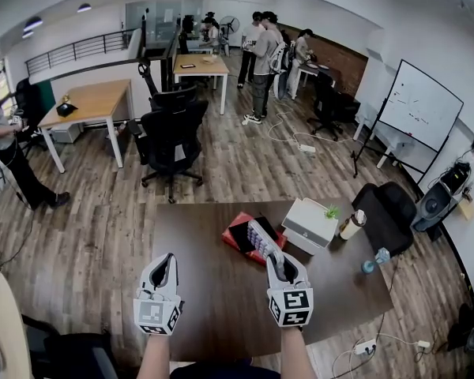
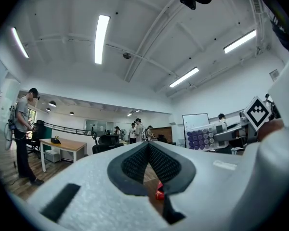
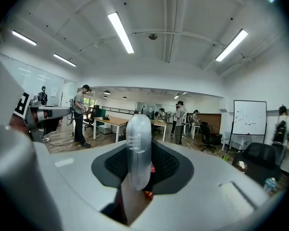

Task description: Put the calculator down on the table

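My right gripper [image 1: 279, 264] is shut on the near end of the calculator [image 1: 262, 238], a pale slab with rows of purple keys. It holds the calculator over the dark brown table [image 1: 197, 251], pointing away from me toward a red book [image 1: 235, 226]. The right gripper view has the calculator [image 3: 138, 143] edge-on, upright between the dark pads [image 3: 169, 165]. In the left gripper view its key face [image 2: 203, 137] shows at the right. My left gripper [image 1: 165, 262] hovers over the table's near left part, shut, with nothing in it; its pads [image 2: 135, 162] meet at the tip.
The red book has a black item lying on it. A white box [image 1: 310, 226], a small plant [image 1: 332, 212] and a cup [image 1: 351, 226] stand on the table's right. A black office chair [image 1: 172, 136] stands beyond the table, and a dark seat [image 1: 387, 212] is at its right end.
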Demonstrator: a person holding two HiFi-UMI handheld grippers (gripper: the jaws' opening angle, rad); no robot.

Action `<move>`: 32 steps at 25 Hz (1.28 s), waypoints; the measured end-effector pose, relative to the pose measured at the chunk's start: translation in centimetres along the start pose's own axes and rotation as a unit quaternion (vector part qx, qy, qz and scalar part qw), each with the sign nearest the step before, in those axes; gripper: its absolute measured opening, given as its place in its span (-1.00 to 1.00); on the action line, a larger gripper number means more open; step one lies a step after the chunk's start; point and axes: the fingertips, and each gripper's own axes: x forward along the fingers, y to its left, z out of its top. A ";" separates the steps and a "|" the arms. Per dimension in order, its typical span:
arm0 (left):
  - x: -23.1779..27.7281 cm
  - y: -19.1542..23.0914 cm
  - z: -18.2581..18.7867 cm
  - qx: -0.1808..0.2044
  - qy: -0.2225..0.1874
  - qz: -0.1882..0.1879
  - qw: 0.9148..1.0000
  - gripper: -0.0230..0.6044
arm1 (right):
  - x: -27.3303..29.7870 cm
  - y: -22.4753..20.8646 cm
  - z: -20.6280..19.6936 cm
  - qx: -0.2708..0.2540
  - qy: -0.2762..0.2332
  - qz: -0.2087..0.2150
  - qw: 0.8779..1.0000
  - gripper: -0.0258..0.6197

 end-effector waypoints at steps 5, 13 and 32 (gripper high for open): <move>0.8 0.0 -0.5 0.001 0.003 0.013 1.000 -0.94 | 0.9 -1.0 -0.5 0.002 0.001 0.010 1.000 -0.56; 1.5 -0.1 -0.5 0.002 0.006 0.027 1.000 -0.94 | 2.0 -2.1 -1.5 0.042 0.004 0.031 0.999 -0.56; 2.2 -0.1 -1.0 -0.012 0.002 0.032 0.999 -0.95 | 2.7 -3.7 -5.7 0.688 -0.075 0.100 0.715 -0.56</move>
